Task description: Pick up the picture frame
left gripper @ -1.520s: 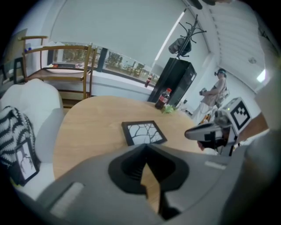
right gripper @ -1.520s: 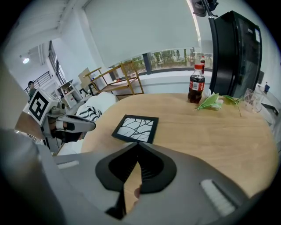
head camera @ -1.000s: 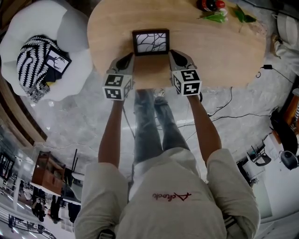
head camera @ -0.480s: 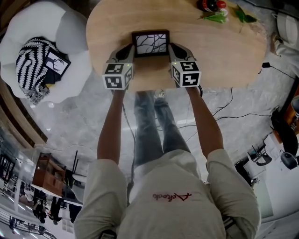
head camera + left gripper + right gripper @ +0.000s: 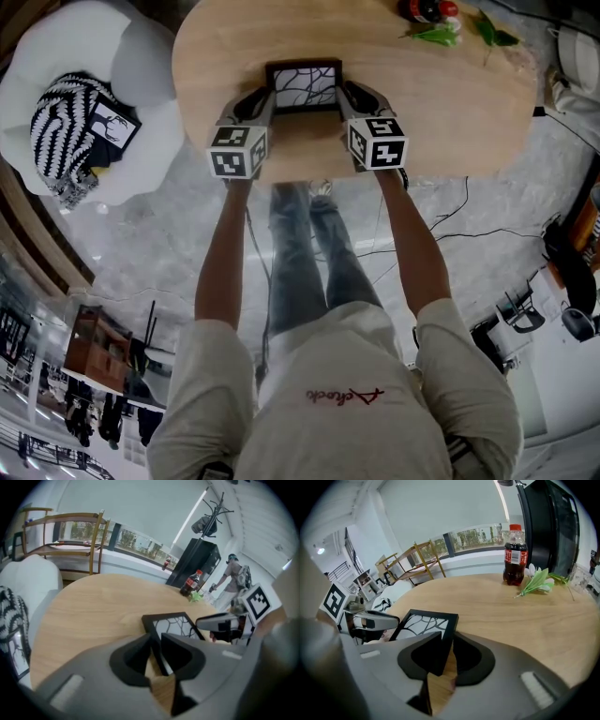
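While the picture frame (image 5: 303, 86) lies face up on the round wooden table (image 5: 441, 103), in the upper centre of the head view, the 2 grippers have it bracketed from either side. The left gripper (image 5: 265, 99) sits at the frame's left edge; in the left gripper view its jaws are drawn close, with only the frame's dark border running between them, so it appears to be pinching that edge. The right gripper (image 5: 345, 97) mirrors this on the right edge, and the right gripper view shows its jaws nearly together with the border's corner wedged between them. I judge the reach and the grasp done on both sides. What remains is the lift itself: no view shows a clear gap or shadow under the frame, so it looks to be resting on the wood. A cola bottle (image 5: 514, 555) and a green sprig (image 5: 536, 584) stand well apart, at the upper right.
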Tool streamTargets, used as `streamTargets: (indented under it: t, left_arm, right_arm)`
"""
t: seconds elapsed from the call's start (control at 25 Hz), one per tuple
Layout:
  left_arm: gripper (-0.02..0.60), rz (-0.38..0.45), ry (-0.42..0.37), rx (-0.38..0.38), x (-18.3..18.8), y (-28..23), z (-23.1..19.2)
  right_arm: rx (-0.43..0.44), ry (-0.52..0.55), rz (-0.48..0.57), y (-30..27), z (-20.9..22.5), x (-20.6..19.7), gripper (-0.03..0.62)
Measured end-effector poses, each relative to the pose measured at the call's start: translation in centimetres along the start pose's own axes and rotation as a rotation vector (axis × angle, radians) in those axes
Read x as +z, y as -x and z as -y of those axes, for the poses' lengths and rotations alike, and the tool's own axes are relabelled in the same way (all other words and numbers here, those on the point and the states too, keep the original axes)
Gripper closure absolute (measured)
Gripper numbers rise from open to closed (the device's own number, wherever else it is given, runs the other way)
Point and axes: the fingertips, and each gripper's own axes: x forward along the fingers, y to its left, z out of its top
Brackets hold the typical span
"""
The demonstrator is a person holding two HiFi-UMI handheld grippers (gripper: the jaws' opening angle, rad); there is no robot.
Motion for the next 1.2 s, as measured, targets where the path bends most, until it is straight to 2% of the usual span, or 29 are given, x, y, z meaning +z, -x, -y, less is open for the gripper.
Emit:
streamTargets:
  t: [0.16, 0.28, 0.72, 0.84, 1.2]
  left_arm:
    - [0.455, -0.026, 0.010, -0.007, -0.5, -0.6, 0.0]
    - [0.437, -0.037, 0.025, -0.020, -0.7, -1.1, 0.1]
    - [0.469, -0.043, 0.030, 0.003, -0.4, -1.3, -0.2]
    - [0.483, -0.037, 0.036, 0.008, -0.4, -1.4, 0.0]
    - [0.494, -0.021, 0.076, 0.028, -0.3, -1.4, -0.1]
  right_arm:
    - [0.010, -0.030, -0.016, -0.5, 0.0, -0.6, 0.474]
    - [0.012, -0.037, -0.024, -0.9, -0.1, -0.8, 0.461]
    - [0.005, -0.081, -0.025, -1.5, 0.1, -1.0, 0.464]
    - [0.005, -0.081, -0.025, -1.5, 0.0, -1.0, 0.496]
    - [-0.044, -0.106, -0.029, -1.4, 0.0, -0.9, 0.511]
